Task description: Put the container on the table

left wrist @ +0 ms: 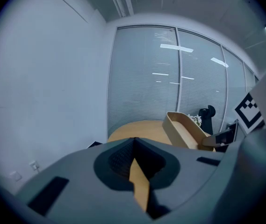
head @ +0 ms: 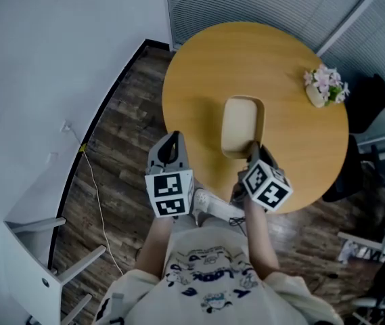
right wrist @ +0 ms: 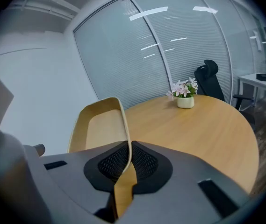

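The container (head: 239, 124), a pale wooden oblong tray, is over the middle of the round wooden table (head: 199, 66). My right gripper (head: 253, 149) is shut on its near rim. In the right gripper view the thin rim runs between the pads (right wrist: 137, 164) and the container (right wrist: 97, 125) stretches away to the left. I cannot tell whether its base rests on the tabletop. My left gripper (head: 172, 139) hovers at the table's near-left edge, shut with nothing in it. Its own view shows the jaws (left wrist: 133, 149) together and the container (left wrist: 184, 130) to the right.
A small white pot of pink flowers (head: 325, 87) stands at the table's right edge, also (right wrist: 184, 95). A black office chair (head: 375, 103) is beyond it. A white chair (head: 40, 269) and a cable (head: 96, 185) are on the wood floor at left.
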A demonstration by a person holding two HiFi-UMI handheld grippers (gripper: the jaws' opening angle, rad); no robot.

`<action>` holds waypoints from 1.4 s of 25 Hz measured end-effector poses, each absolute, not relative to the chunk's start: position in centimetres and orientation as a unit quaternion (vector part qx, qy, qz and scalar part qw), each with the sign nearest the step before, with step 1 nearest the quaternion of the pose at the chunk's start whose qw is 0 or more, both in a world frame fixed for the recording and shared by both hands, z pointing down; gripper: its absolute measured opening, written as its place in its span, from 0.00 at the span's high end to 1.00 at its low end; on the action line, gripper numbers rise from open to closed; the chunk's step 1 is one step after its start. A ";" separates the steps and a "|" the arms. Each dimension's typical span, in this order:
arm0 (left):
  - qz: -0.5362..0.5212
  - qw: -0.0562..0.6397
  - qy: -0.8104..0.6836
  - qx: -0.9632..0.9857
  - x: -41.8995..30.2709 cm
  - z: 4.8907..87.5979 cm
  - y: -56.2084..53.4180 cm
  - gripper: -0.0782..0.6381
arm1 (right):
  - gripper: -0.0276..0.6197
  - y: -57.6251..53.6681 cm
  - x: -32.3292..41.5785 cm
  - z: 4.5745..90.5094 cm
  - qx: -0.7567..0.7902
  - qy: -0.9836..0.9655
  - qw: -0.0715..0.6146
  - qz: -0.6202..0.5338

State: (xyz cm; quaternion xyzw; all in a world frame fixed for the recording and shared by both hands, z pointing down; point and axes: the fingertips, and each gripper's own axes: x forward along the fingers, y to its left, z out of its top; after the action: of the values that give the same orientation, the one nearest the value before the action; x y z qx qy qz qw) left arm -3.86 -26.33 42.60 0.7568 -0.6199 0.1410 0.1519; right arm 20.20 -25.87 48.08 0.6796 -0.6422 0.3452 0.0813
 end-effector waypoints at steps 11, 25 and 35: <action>0.173 0.191 -0.620 0.741 -4.3 46.6 -28.1 0.89 | 0.93 -27.9 19.4 52.1 0.664 -0.633 0.118 0.379; 0.218 0.242 -0.581 0.746 -5.4 52.3 -30.1 0.89 | 0.93 -28.3 17.7 57.6 0.668 -0.592 0.167 0.418; 0.244 0.274 -0.551 0.749 -5.2 56.1 -30.4 0.89 | 0.93 -28.3 16.9 61.2 0.669 -0.568 0.196 0.438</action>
State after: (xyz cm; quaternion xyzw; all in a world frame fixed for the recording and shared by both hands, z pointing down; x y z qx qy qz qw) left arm -5.19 -30.43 56.15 0.7492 -0.5514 0.2437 0.2743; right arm 16.87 -28.28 61.20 0.6687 -0.5678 0.4382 0.1963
